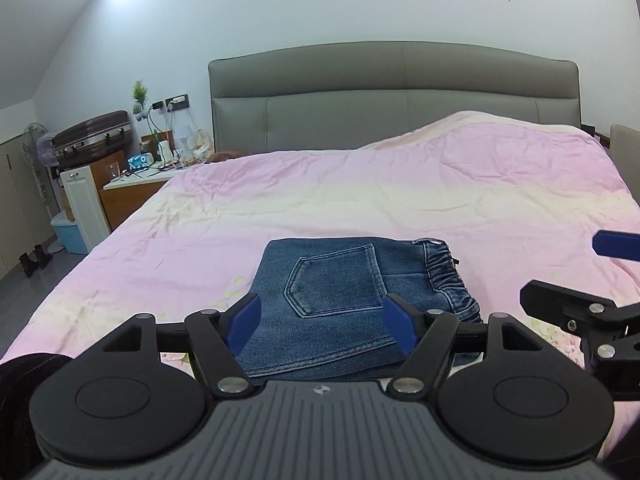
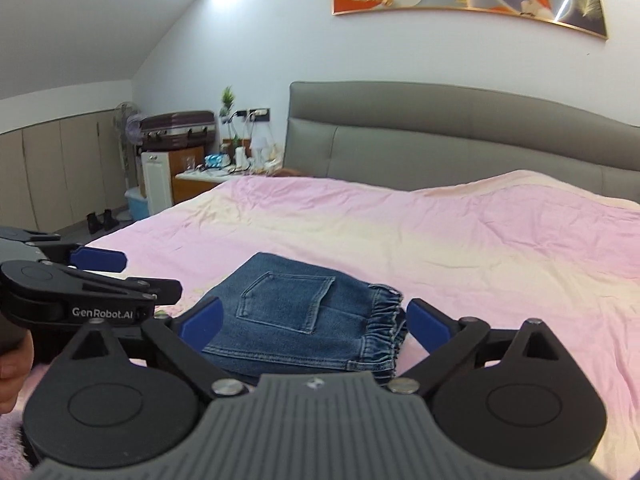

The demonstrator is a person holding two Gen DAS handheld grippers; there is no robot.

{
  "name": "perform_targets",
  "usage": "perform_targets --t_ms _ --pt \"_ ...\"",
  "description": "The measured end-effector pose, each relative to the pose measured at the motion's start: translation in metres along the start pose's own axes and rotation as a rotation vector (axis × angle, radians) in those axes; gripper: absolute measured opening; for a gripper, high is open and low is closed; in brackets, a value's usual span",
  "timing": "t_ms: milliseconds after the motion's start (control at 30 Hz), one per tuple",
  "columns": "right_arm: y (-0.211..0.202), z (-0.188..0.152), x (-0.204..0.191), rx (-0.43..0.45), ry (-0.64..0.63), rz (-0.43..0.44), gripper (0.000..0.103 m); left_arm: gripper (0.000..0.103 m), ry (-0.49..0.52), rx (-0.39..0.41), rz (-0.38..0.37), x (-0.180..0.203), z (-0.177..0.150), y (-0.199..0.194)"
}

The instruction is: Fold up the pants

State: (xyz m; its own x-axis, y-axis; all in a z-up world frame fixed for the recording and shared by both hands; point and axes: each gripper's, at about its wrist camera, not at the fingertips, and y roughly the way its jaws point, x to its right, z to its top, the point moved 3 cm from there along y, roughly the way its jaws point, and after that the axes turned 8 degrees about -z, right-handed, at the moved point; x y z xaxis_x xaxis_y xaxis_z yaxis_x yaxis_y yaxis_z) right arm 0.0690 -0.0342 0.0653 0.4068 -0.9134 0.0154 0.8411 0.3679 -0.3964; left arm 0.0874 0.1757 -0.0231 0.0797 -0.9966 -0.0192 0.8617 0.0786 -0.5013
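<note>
Grippers, left (image 1: pixel 322 326) and right (image 2: pixel 314 320), hover spread above folded jeans (image 1: pixel 344 300).

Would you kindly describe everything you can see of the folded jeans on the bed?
The jeans are blue denim, folded into a compact, flat rectangular stack. A stitched back pocket faces up, and the gathered elastic waistband lies along the right edge. They rest on the pink bedspread near the bed's foot. Neither gripper touches them; both hover open just in front.
</note>
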Motion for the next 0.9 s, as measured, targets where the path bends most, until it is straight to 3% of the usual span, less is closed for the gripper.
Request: perform_targets --t_ms 200,433,600,767,900 --pt "0.002 -0.018 0.006 -0.016 0.044 -0.025 0.097 0.089 -0.066 -0.024 -0.029 0.000 -0.017 0.010" --pt "0.020 -0.036 0.003 -0.049 0.066 -0.052 0.097 0.089 -0.100 -0.085 0.017 -0.001 -0.041 0.028" --pt "0.035 -0.052 0.000 -0.135 0.049 -0.066 0.097 0.090 -0.120 -0.188 0.014 -0.002 -0.054 0.043" --pt "0.040 -0.065 0.002 -0.190 0.053 -0.060 0.097 0.090 -0.160 -0.207 0.008 -0.008 -0.058 0.045" --pt "0.037 -0.064 0.004 -0.178 0.058 -0.056 0.097 0.090 -0.195 -0.206 0.006 -0.012 -0.058 0.041"
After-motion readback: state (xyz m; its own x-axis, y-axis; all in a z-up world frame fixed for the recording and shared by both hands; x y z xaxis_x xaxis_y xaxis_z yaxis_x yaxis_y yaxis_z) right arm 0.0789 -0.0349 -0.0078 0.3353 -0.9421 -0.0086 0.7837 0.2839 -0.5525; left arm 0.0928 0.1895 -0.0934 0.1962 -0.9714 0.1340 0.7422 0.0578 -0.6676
